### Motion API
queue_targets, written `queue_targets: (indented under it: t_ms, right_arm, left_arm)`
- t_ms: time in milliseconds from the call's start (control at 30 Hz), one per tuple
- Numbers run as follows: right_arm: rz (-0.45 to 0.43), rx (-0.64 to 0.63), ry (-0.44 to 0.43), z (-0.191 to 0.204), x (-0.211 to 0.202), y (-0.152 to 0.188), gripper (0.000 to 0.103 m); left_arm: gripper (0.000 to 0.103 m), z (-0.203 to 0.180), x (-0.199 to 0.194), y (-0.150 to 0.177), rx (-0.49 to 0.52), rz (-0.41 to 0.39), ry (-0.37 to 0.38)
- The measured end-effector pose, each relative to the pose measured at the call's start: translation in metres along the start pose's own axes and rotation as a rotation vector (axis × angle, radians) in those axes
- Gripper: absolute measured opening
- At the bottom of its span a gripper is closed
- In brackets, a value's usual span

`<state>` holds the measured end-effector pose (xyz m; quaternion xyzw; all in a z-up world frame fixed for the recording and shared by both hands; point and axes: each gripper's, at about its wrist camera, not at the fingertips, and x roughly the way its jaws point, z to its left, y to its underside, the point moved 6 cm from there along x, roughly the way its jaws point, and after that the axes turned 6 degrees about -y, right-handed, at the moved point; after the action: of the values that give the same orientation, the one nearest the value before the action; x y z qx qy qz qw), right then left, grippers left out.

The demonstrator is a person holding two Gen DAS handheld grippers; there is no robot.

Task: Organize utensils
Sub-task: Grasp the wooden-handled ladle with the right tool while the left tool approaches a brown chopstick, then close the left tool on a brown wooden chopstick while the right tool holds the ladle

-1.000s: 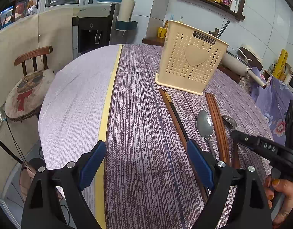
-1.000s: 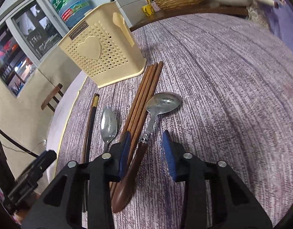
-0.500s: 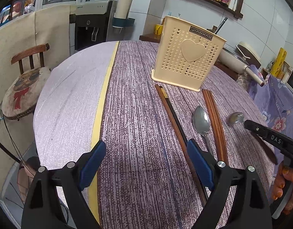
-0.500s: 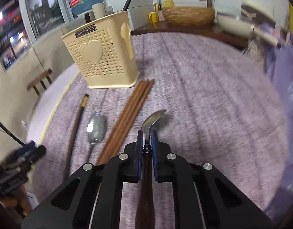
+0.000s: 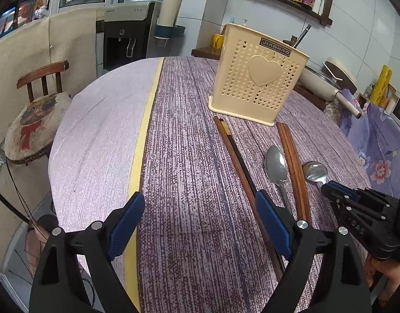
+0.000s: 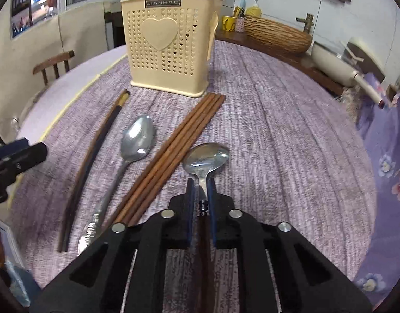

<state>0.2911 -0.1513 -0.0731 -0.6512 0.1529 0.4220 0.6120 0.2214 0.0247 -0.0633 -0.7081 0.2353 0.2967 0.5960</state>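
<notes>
- Left wrist view: the left tongs (image 5: 200, 221) hang wide open above the counter (image 5: 189, 156), their blue pads well apart with nothing between them.
- A cream utensil holder (image 5: 257, 78) stands upright at the far side of the counter; the label near its rim appears upside down from here and reads "JIANHAO", above a raised heart.
- In front of the holder lie a dark pair of chopsticks (image 5: 234, 151), a steel spoon (image 5: 275, 168) and a bundle of brown chopsticks (image 5: 292, 156), side by side.
- At the right edge the right tongs (image 5: 330, 186) grip a second spoon (image 5: 314, 171) just behind its bowl; the letters "DAS" are printed on the black body.
- A water dispenser (image 5: 127, 36) with a blue bottle stands behind the counter; its labels are too small to read.
- Right wrist view: the right tongs (image 6: 201, 193) are closed on the neck of the second spoon (image 6: 206, 157), whose bowl points toward the utensil holder (image 6: 168, 41).
- The holder's label reads "JIANHAO" upright here.
- The brown chopsticks (image 6: 174, 154) lie just left of the gripped spoon, then the steel spoon (image 6: 137, 138), then the dark pair of chopsticks (image 6: 95, 154).
- The left tongs (image 6: 20, 154) show at the left edge.
</notes>
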Motion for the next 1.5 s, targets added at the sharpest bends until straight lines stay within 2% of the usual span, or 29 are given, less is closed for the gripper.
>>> queue_targets:
  t_ms: [33,67,100,267,467,567,767,1033,1333,1433,1500]
  right_arm:
    - [-0.014,0.025,-0.014,-0.002,-0.005,0.000,0.048]
    - [-0.030,0.040,-0.008,-0.005,-0.009,-0.001,0.053]
    - [-0.042,0.047,0.001,-0.006,-0.014,-0.002,0.053]
    - [-0.036,0.077,0.036,-0.022,-0.017,-0.004,0.053]
    - [0.002,0.134,-0.038,-0.029,-0.001,-0.005,0.053]
    - [0.037,0.108,-0.066,-0.023,0.007,-0.005,0.054]
    - [0.127,0.036,-0.024,-0.020,0.027,-0.012,0.054]
    - [0.181,0.010,-0.014,-0.013,0.043,-0.025,0.052]
    - [0.216,0.013,-0.019,-0.012,0.054,-0.038,0.048]
    - [0.205,0.041,-0.044,-0.017,0.052,-0.037,0.048]
    - [0.193,0.076,-0.067,-0.020,0.049,-0.037,0.047]
  left_arm:
    - [0.085,0.001,0.001,0.000,-0.003,0.002,0.000]
    - [0.085,0.001,0.002,0.000,-0.006,0.005,0.000]
    - [0.085,0.001,0.002,0.000,-0.007,0.005,0.002]
    - [0.085,-0.003,0.004,0.000,-0.004,0.010,0.010]
    - [0.085,-0.004,0.004,0.002,0.006,0.012,0.010]
    - [0.085,-0.002,0.005,0.003,-0.001,0.017,0.010]
    - [0.085,0.000,0.006,0.004,-0.006,0.026,0.009]
    - [0.085,0.001,0.008,0.005,-0.005,0.033,0.009]
    - [0.085,0.001,0.011,0.004,0.008,0.040,0.006]
    - [0.085,-0.002,0.014,0.001,0.016,0.053,0.017]
    - [0.081,-0.005,0.016,-0.005,0.023,0.059,0.027]
